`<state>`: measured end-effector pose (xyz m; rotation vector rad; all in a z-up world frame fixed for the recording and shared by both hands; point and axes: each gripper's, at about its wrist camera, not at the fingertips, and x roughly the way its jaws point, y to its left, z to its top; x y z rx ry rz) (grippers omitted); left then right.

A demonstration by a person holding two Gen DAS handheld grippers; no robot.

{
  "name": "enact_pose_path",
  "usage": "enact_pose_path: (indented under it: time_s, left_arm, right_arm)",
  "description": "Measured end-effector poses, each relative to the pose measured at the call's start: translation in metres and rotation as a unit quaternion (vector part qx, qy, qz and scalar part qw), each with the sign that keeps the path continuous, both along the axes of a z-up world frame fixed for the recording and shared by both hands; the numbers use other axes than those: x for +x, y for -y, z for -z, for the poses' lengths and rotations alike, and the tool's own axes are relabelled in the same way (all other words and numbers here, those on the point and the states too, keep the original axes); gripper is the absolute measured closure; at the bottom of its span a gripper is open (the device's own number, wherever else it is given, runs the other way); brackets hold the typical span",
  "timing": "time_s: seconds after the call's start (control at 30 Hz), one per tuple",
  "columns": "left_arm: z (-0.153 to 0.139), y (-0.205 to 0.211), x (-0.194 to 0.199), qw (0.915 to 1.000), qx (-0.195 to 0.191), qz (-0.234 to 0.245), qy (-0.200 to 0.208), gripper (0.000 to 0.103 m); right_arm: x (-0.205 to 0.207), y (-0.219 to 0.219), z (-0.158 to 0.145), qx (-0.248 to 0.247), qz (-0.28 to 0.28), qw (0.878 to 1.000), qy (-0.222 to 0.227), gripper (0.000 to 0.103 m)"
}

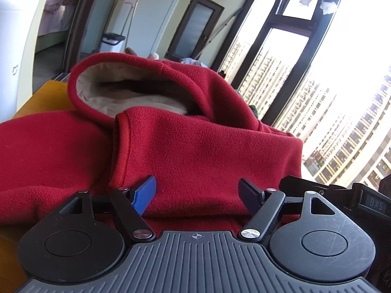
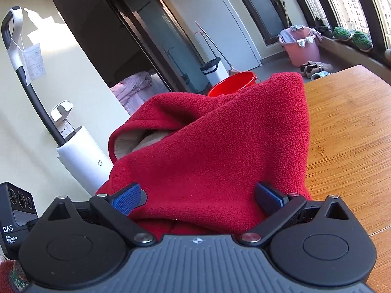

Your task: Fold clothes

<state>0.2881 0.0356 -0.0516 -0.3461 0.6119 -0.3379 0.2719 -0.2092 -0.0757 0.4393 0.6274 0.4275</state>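
Fleece hoodie point(image 1: 195, 151), red with a nubbly pile and a smooth beige hood lining, lies on the wooden surface point(image 2: 349, 127) directly ahead of both sets of jaws. Your left gripper point(image 1: 198, 193) has its jaws standing wide apart. A folded sleeve or panel with a stitched, rolled hem lies between and just beyond them, and neither blue ribbed pad presses on the cloth, so nothing is held. Beyond that fold the hood gapes open, its rounded rim facing you.

Your right gripper point(image 2: 198, 199) also has its jaws spread wide. The fleece bulges up between them into a peaked fold. The cloth lies against the right pad; you cannot tell from this view whether either pad grips it. To the right of these jaws the surface shows bare wood grain, orange-brown and smooth.

Readable writing: a black housing point(image 2: 14, 219) left of the right jaws is marked "DAS" with "Data Acquisition System" beneath; the same "DAS" mark shows on the black body right of the left jaws. A white cylindrical appliance point(image 2: 83, 161) past the left side of the right jaws carries a small square logo. A red bucket point(image 2: 232, 83) stands on the floor beyond the hoodie's peak.
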Motion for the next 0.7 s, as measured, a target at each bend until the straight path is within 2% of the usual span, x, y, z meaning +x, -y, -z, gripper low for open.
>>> enact_pose_path:
  time_s: [0.17,0.23,0.27,0.33,0.37,0.43,0.47,0.53,0.57,0.6,0.63,0.67,0.7]
  left_arm:
    - [-0.004,-0.007,-0.007,0.9999,-0.015,0.001,-0.007,0.021]
    - [-0.014,-0.026,-0.021,0.9987,-0.051,0.001,-0.005,0.016]
    - [-0.02,-0.039,-0.031,0.9976,-0.069,-0.009,0.003,0.003]
    - [-0.032,-0.08,-0.057,0.992,-0.109,-0.058,0.028,0.0]
    - [-0.033,-0.099,-0.066,0.9883,-0.129,-0.077,0.027,0.0]
    - [-0.028,-0.146,-0.082,0.9725,-0.191,-0.132,0.003,0.0]
    - [-0.021,-0.166,-0.088,0.9611,-0.226,-0.158,-0.016,0.0]
    - [-0.003,-0.199,-0.099,0.9355,-0.287,-0.2,-0.05,0.0]
    - [0.007,-0.213,-0.104,0.9214,-0.315,-0.218,-0.065,0.004]
    - [0.02,-0.227,-0.11,0.9055,-0.345,-0.234,-0.079,0.015]
    - [0.031,-0.236,-0.114,0.8924,-0.368,-0.245,-0.092,0.021]
    - [0.041,-0.243,-0.119,0.8796,-0.388,-0.255,-0.102,0.026]
    - [0.054,-0.25,-0.124,0.8635,-0.414,-0.266,-0.109,0.026]
  right_arm:
    - [0.001,-0.006,-0.002,-0.02,0.001,1.0,0.001,0.003]
    - [0.002,-0.009,-0.003,-0.03,0.001,1.0,0.003,0.003]
    - [0.001,-0.009,-0.003,-0.03,0.001,1.0,0.004,0.003]
    - [0.002,-0.006,-0.002,-0.02,0.001,1.0,0.005,0.002]
    - [0.002,-0.005,-0.001,-0.013,0.0,1.0,0.005,0.002]
    - [0.002,-0.002,0.0,-0.002,0.0,1.0,0.005,0.002]
    - [0.002,-0.001,0.0,0.002,-0.001,1.0,0.005,0.002]
    - [0.002,-0.001,0.0,0.002,-0.001,1.0,0.006,0.002]
    - [0.002,-0.001,0.0,0.002,-0.001,1.0,0.006,0.002]
    - [0.002,-0.001,0.0,0.002,-0.001,1.0,0.006,0.002]
    - [0.002,-0.001,0.0,0.002,-0.001,1.0,0.007,0.002]
    - [0.002,-0.001,0.0,0.001,-0.001,1.0,0.007,0.002]
    - [0.002,-0.002,0.0,0.001,-0.001,1.0,0.007,0.001]
